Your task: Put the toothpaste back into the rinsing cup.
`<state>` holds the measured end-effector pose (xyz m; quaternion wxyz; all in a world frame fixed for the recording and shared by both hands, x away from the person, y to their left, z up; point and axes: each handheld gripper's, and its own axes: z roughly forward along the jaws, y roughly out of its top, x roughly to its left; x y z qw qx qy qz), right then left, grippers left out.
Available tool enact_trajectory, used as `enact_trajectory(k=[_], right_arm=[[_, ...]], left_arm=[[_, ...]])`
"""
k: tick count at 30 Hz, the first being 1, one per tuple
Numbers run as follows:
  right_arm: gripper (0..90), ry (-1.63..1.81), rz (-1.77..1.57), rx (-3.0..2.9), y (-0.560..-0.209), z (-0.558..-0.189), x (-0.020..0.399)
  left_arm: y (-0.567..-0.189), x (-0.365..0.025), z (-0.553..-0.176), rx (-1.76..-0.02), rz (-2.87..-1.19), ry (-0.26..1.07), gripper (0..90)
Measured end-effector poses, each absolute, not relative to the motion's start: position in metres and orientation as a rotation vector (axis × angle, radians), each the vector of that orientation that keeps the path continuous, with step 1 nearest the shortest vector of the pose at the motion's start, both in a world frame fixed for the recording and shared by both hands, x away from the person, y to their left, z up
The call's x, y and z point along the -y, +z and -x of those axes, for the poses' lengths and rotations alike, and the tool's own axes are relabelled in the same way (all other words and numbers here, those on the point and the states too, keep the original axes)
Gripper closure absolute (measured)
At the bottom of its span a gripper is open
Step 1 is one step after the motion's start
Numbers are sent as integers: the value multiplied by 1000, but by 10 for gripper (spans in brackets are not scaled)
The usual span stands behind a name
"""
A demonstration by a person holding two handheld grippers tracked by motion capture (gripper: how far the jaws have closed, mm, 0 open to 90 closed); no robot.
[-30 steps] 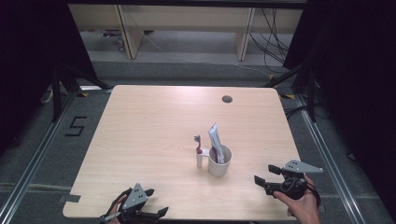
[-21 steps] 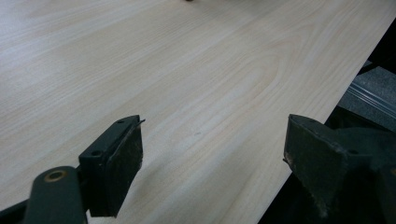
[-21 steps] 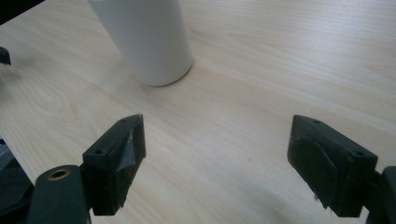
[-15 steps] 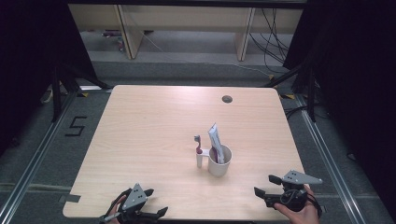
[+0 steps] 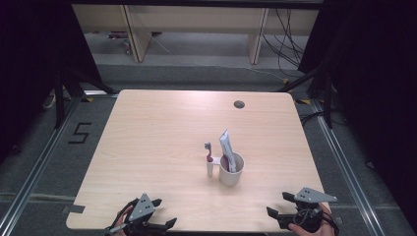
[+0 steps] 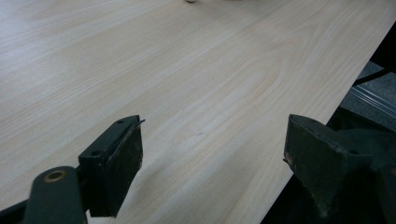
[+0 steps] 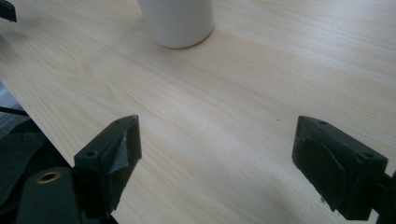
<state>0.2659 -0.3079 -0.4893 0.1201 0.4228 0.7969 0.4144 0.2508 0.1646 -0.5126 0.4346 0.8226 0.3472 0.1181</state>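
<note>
Pale wood table (image 5: 162,132): at its near edge the left gripper (image 5: 160,216) is held wide and empty. A white cup (image 5: 231,169) with toothpaste tube (image 5: 227,148) stands mid-table. The right gripper (image 5: 279,205) is likewise wide, seemingly parked.

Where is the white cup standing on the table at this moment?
In the high view, the white cup stands right of the table's centre, toward the near edge. A toothbrush stands upright just left of it, and a tube stands inside it.
</note>
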Motion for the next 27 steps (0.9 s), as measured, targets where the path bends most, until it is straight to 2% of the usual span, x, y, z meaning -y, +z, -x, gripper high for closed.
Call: enact_trajectory(k=[27], right_arm=[[167, 1141, -1215, -2357, -494, -256, 308]], left_arm=[[-513, -163, -250, -869, -2045, 299, 190]])
